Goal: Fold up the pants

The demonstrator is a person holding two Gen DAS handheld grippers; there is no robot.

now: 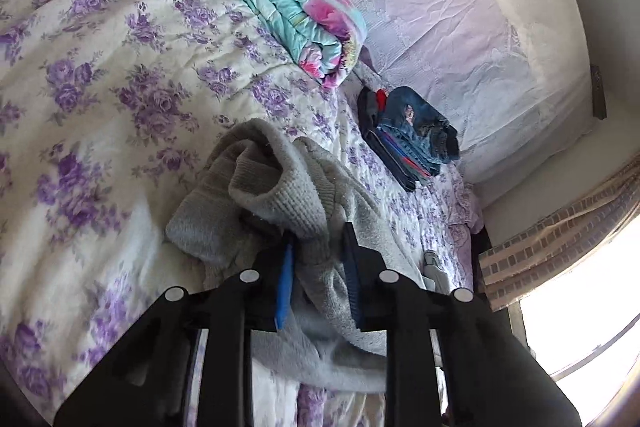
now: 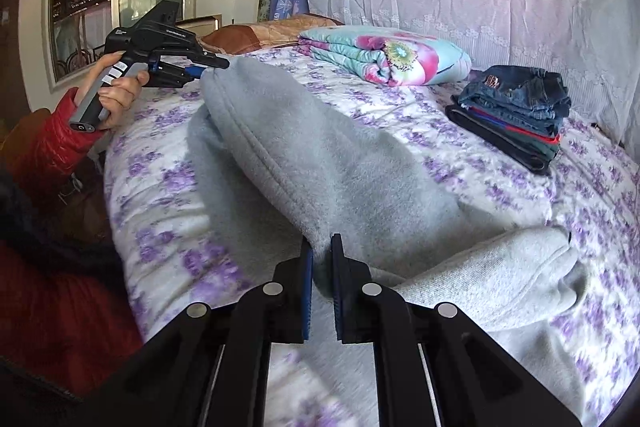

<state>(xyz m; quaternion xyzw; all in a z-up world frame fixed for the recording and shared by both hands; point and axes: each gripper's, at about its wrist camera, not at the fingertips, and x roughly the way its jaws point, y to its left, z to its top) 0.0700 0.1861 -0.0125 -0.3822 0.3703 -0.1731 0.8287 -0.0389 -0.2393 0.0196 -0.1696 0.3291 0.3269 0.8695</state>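
Two grippers, left (image 1: 318, 247) and right (image 2: 321, 259), were clamped on grey pants (image 2: 340, 163) stretched over the floral bed (image 2: 500, 179); thick fleece could be dropped if bunched.

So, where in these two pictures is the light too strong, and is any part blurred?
Left wrist view: the window at lower right is blown out white, with no detail. Right wrist view: light is even, but the floral bedspread at the bottom edge is smeared.
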